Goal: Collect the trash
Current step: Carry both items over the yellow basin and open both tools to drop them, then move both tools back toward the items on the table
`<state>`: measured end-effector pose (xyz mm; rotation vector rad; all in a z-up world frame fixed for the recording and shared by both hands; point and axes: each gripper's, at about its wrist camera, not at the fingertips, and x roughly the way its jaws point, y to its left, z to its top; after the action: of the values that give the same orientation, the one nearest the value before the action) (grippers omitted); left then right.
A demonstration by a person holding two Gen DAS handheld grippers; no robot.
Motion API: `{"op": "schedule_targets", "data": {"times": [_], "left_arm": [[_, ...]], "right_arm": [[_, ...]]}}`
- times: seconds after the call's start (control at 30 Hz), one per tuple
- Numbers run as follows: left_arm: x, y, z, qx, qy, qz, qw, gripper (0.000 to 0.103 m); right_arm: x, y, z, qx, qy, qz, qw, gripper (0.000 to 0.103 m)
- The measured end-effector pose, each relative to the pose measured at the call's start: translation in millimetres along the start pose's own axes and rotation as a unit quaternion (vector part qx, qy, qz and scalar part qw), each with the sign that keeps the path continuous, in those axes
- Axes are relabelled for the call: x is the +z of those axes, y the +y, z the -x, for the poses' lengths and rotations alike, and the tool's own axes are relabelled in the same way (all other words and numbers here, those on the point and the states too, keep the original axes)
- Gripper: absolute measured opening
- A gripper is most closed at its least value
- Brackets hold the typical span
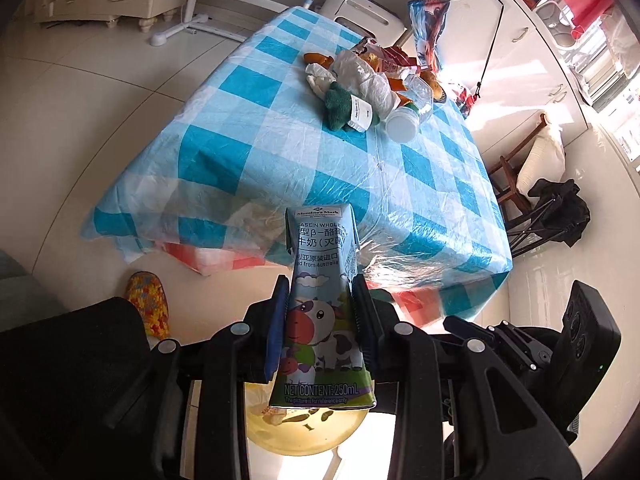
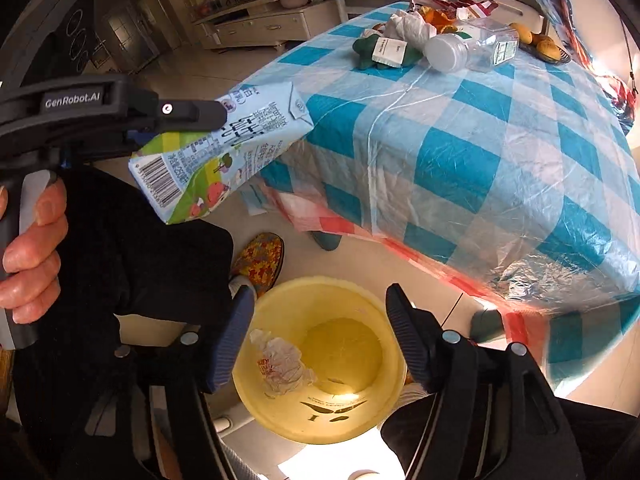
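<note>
The small blue-and-green milk carton with a cartoon cow printed on it (image 1: 320, 312) is sitting clamped between the two padded fingers of the left tool (image 1: 320, 304), which is squeezing it across its narrow sides near the middle so that the folded top is pointing forward and away from the camera. In the right wrist view the same carton (image 2: 224, 140) is hanging tilted in the air off the edge of the counter draped in a blue-and-white checked plastic cloth (image 2: 460, 160), apparently because it is being carried towards the round yellow plastic bin (image 2: 320, 360) standing on the floor below. The carton is not yet over the bin's mouth as far as that view shows; it is lying up and to the side of it. The right tool (image 2: 320, 340) is pointing down at the bin with its fingers spread wide and nothing between them. A crumpled white wrapper (image 2: 280, 364) is already lying inside the bin. More rubbish, including a clear plastic bottle with a white cap (image 2: 468, 48), is waiting in a heap at the far end of the counter.
</note>
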<state>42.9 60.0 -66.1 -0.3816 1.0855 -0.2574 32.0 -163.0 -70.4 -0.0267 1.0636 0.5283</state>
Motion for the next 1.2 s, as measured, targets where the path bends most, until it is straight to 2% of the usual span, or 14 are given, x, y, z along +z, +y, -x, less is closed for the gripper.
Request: {"op": "schedule_targets", "data": {"times": [0.07, 0.1, 0.2, 0.27, 0.33, 0.4, 0.47, 0.53, 0.73, 0.83, 0.9, 1.03, 1.2], "left_arm": [[-15.4, -3.4, -6.2, 0.009, 0.013, -0.019, 0.9997, 0.031], [-22.6, -6.7, -9.2, 0.012, 0.022, -0.03, 0.9992, 0.031], [-41.8, -19.8, -18.1, 0.022, 0.051, -0.076, 0.9956, 0.031], [-55.1, -27.6, -26.1, 0.012, 0.084, -0.108, 0.9905, 0.031], [-65.3, -33.1, -34.1, 0.017, 0.112, -0.137, 0.9841, 0.031], [-72.9, -38.0, -40.6, 0.023, 0.133, -0.159, 0.978, 0.032], [-74.1, -40.3, -39.6, 0.044, 0.126, -0.174, 0.9757, 0.043], [-70.3, -40.9, -32.8, 0.056, 0.106, -0.178, 0.9767, 0.062], [-45.8, -32.4, -2.9, 0.069, 0.009, -0.142, 0.9873, 0.075], [-36.0, -24.5, 12.9, 0.072, -0.039, -0.111, 0.9905, 0.079], [-31.4, -18.1, 18.6, 0.07, -0.055, -0.089, 0.9921, 0.08], [-26.8, -7.9, 20.5, 0.065, -0.063, -0.059, 0.9942, 0.08], [-26.8, -4.7, 22.1, 0.059, -0.068, -0.051, 0.9946, 0.081]], "right_arm": [[4.4, -21.1, 24.7, -0.021, -0.063, -0.053, 0.996, 0.072], [6.1, -30.7, 37.5, -0.023, -0.098, -0.076, 0.992, 0.075], [7.2, -43.0, 68.8, -0.033, -0.189, -0.116, 0.975, 0.078], [8.8, -43.4, 77.9, -0.041, -0.223, -0.124, 0.966, 0.081], [11.4, -41.9, 78.5, -0.047, -0.239, -0.127, 0.961, 0.081], [11.6, -40.8, 76.8, -0.052, -0.242, -0.13, 0.96, 0.081], [14.2, -41.2, 73.4, -0.058, -0.237, -0.128, 0.961, 0.081], [15.5, -39.7, 69.0, -0.063, -0.231, -0.122, 0.963, 0.081], [9.7, -31.5, 65.7, -0.075, -0.223, -0.101, 0.967, 0.083], [9.0, -29.4, 63.7, -0.078, -0.22, -0.095, 0.968, 0.084], [8.9, -27.5, 62.4, -0.08, -0.217, -0.091, 0.969, 0.084], [9.0, -24.7, 60.5, -0.081, -0.213, -0.084, 0.97, 0.084], [9.0, -21.7, 59.4, -0.084, -0.21, -0.077, 0.971, 0.087]]}}
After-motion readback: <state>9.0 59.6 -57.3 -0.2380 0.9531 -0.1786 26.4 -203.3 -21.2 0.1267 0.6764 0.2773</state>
